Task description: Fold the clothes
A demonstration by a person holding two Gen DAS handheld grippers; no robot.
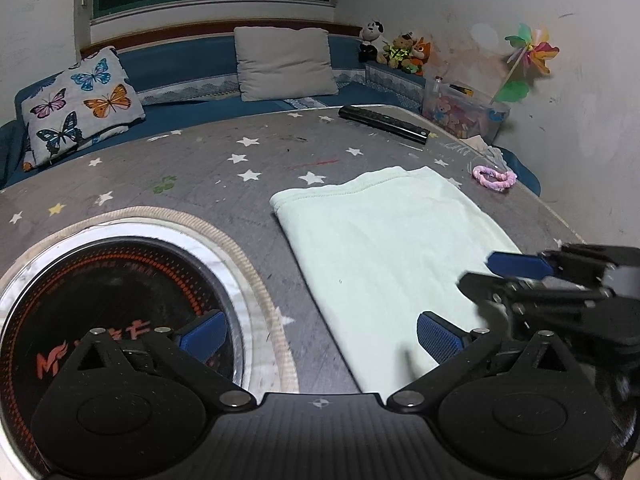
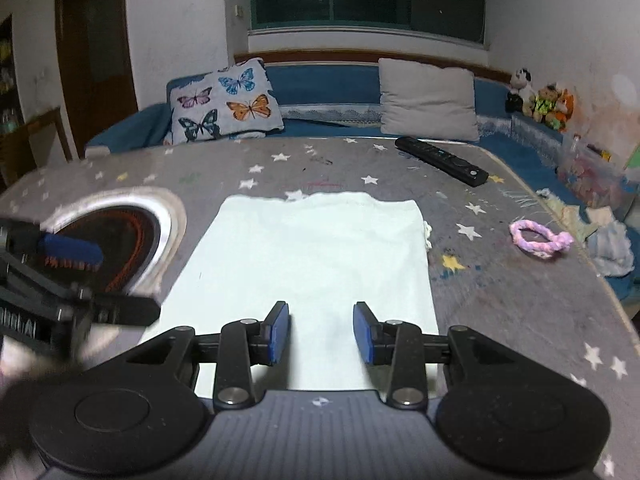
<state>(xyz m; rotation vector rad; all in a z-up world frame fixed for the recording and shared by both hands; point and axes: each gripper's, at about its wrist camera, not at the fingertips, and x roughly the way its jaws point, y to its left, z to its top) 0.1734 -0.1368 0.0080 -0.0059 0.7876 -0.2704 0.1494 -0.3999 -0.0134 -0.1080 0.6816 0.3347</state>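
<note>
The pale green garment (image 2: 304,256) is seen lying flat on the star-print table (image 2: 500,320) as a tidy rectangle, right of the round cooktop (image 2: 132,236), apparently folded at least partway, with the right gripper (image 2: 321,332) and left gripper (image 1: 320,336) both gaping empty over its near edge.

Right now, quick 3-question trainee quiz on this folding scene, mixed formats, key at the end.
1. True or false: the pale mint folded cloth lies flat on the grey star-patterned table.
2. What lies right of the cloth? A) pink braided loop B) scissors C) a mug
3. Fill in: the right gripper and left gripper both have ____ jaws, holding nothing.

Key: 1 true; 2 A; 3 open.
</note>
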